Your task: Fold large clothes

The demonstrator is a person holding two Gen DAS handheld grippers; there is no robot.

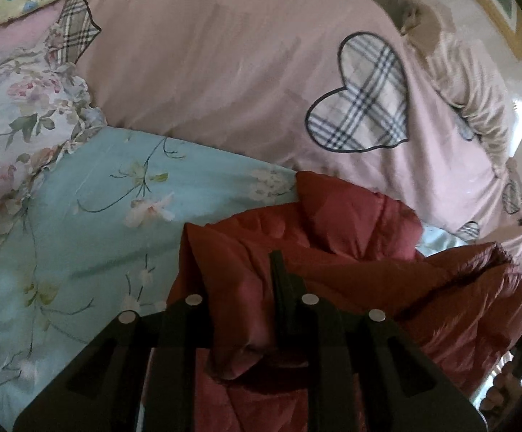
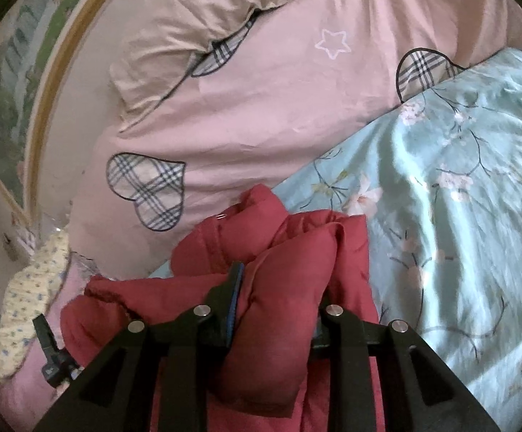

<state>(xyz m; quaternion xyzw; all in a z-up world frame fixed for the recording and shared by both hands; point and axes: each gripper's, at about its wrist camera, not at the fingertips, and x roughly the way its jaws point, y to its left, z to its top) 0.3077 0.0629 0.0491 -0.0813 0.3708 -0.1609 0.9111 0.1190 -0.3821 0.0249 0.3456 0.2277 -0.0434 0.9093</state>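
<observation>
Your left gripper point(image 1: 257, 309) is clamped on a fold of the red puffer jacket point(image 1: 351, 252), and your right gripper point(image 2: 279, 298) has a thick padded bunch of the same jacket squeezed between its jaws. The jacket lies crumpled on the light blue floral sheet point(image 1: 91, 194), close to the edge of the pink duvet with plaid hearts point(image 2: 261, 108).

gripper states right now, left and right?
Left gripper: shut on the red padded jacket.
Right gripper: shut on a thick fold of the same jacket.
</observation>
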